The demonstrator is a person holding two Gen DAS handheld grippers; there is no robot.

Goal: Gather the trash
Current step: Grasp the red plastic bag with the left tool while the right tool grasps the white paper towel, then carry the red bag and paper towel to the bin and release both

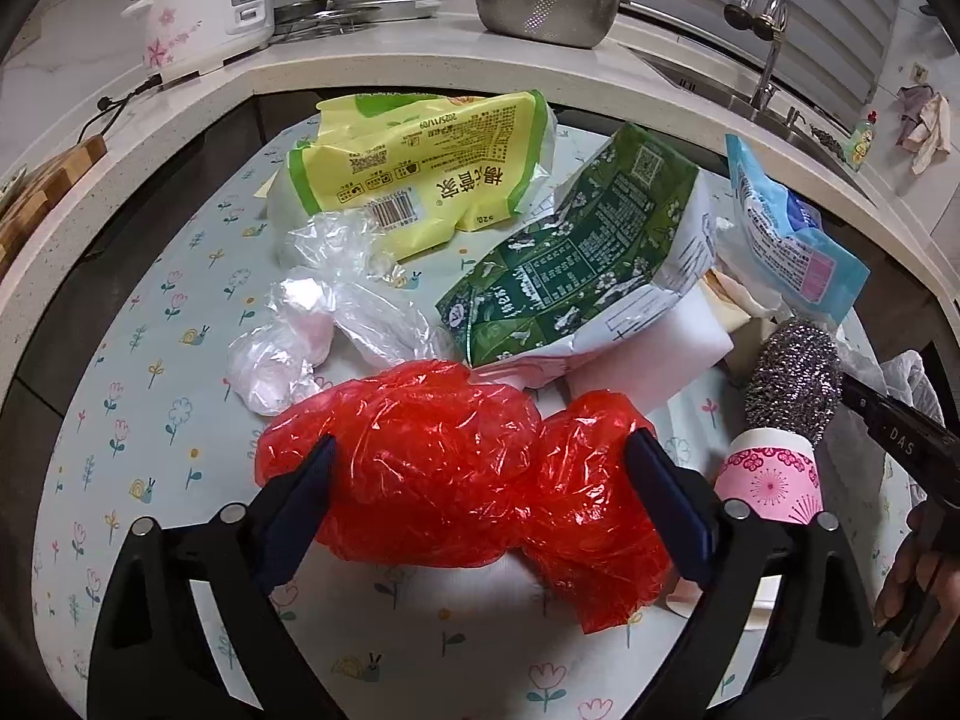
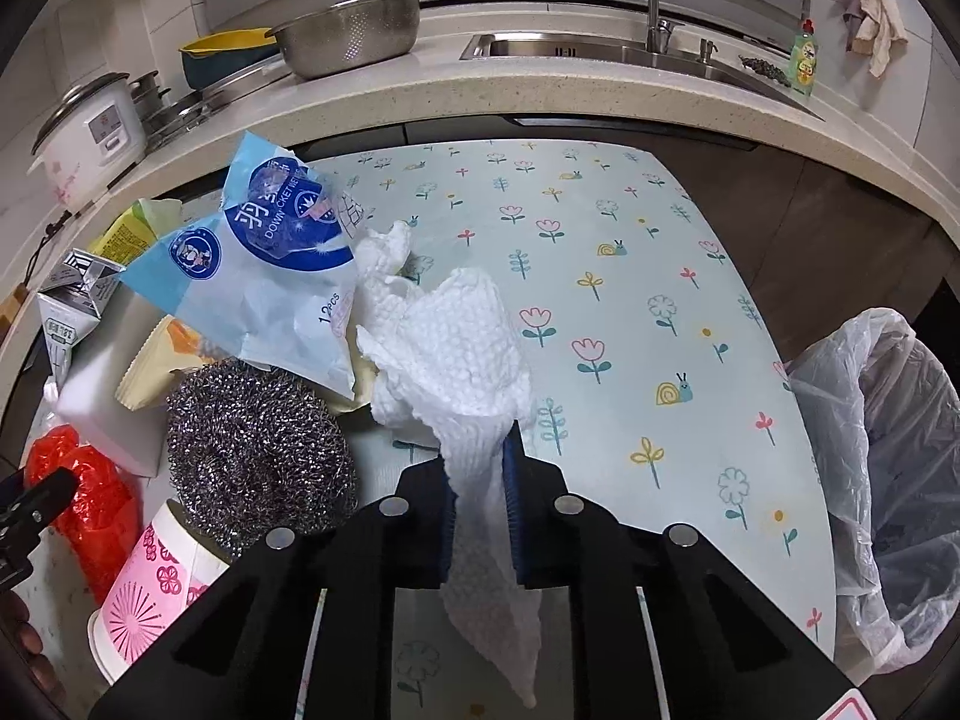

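A crumpled red plastic bag [image 1: 456, 462] lies on the flowered table mat [image 1: 150, 396]. My left gripper [image 1: 480, 456] is open with its fingers on either side of the red bag. My right gripper [image 2: 480, 456] is shut on a white paper towel [image 2: 462, 354], which hangs down between the blue pads. The red bag also shows at the left in the right wrist view [image 2: 84, 498]. A bin lined with a clear bag [image 2: 888, 456] stands at the table's right edge.
Other trash lies on the mat: a yellow-green packet [image 1: 432, 168], a green carton [image 1: 576, 264], clear plastic bags [image 1: 336, 312], a blue packet [image 2: 264, 276], a steel scourer [image 2: 258, 450] on a pink paper cup [image 2: 150, 576]. A counter with a sink [image 2: 600, 51] runs behind.
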